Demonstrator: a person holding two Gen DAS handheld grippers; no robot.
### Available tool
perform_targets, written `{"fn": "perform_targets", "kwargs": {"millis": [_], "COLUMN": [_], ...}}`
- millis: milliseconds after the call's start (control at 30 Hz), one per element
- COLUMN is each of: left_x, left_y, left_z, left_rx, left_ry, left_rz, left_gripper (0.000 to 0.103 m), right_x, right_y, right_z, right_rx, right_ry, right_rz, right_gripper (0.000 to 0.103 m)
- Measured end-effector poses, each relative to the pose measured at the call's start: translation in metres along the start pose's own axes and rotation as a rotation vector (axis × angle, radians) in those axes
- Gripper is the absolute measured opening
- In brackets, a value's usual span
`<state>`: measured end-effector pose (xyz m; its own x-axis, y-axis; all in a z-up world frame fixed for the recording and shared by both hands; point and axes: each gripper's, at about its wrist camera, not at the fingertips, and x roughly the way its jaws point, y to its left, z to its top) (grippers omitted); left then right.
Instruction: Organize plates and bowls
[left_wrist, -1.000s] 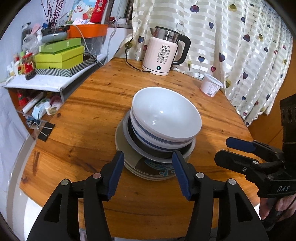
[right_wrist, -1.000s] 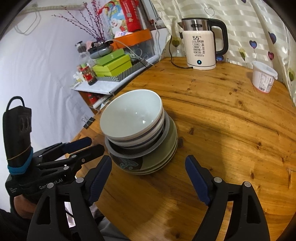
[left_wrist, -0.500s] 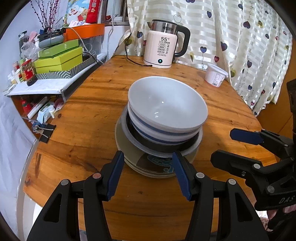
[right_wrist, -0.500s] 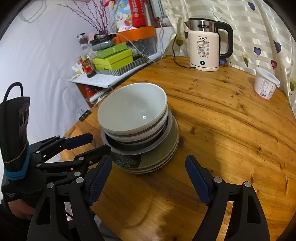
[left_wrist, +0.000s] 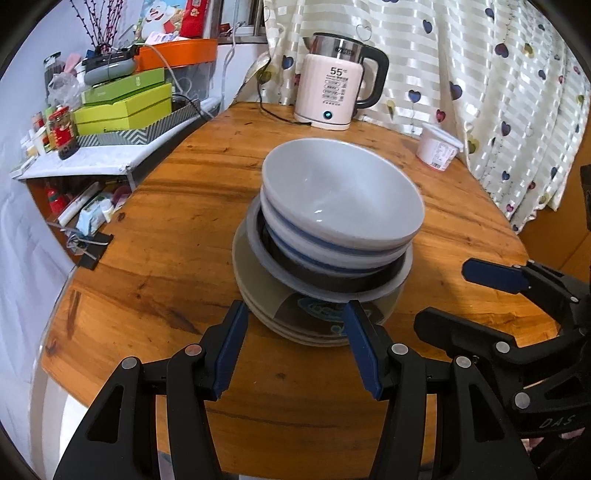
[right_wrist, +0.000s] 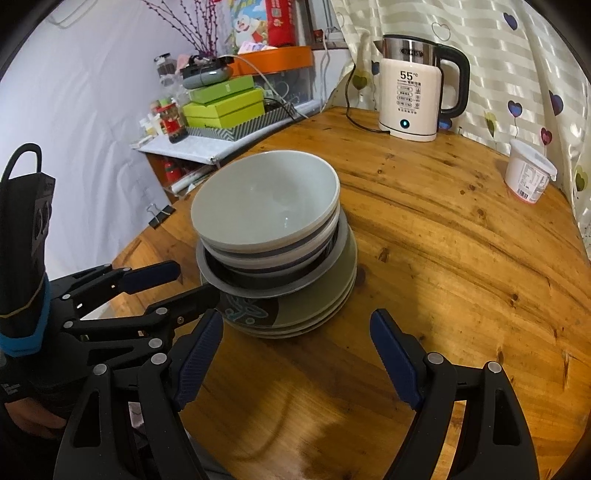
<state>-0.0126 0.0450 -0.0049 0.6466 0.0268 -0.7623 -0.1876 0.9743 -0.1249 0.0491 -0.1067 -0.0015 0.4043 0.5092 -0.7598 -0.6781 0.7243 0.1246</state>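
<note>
Stack (left_wrist: 332, 258): I see bowls nested on plates, saving worktop (left_wrist: 166, 240) room.
Jaws: both pairs apart, empty, near stack.

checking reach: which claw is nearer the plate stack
Left. The left claw has its tips right at the plate stack's near edge; the right claw hangs open farther back.

Bowls (left_wrist: 341, 199) sit nested on the stacked plates (left_wrist: 269, 295) mid-surface (left_wrist: 166, 266), right ahead of my left tongs (left_wrist: 293, 347). My right tongs (right_wrist: 295, 354) wait beside them. The kettle (left_wrist: 332, 96) stands behind the stack, a tub (left_wrist: 437, 147) far right.
</note>
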Motion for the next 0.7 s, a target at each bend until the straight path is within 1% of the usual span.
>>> {"fn": "perform_targets", "kwargs": {"millis": [67, 167, 300, 567, 700], "left_x": [0.0028, 0.0044, 0.0033, 0.0039, 0.0031], "left_y": [-0.0019, -0.0015, -0.0033, 0.0000, -0.0005], "left_z": [-0.0013, -0.0036, -0.0037, -0.0042, -0.0042], "left_rx": [0.006, -0.001, 0.007, -0.013, -0.011], "left_ry": [0.013, 0.021, 0.018, 0.020, 0.017], "left_rz": [0.029, 0.021, 0.054, 0.044, 0.056], "left_gripper": [0.055, 0.055, 0.055, 0.055, 0.055], "right_x": [0.0011, 0.0014, 0.0018, 0.0009, 0.0008], "right_y": [0.0007, 0.0002, 0.0004, 0.0014, 0.0016], "right_z": [-0.0014, -0.0024, -0.0035, -0.0053, -0.0052], "right_rx": [-0.003, -0.003, -0.004, -0.002, -0.002], "right_ry": [0.004, 0.006, 0.005, 0.000, -0.001], "right_rz": [-0.006, -0.006, -0.011, -0.012, -0.014], "right_gripper": [0.083, 0.083, 0.083, 0.083, 0.083]}}
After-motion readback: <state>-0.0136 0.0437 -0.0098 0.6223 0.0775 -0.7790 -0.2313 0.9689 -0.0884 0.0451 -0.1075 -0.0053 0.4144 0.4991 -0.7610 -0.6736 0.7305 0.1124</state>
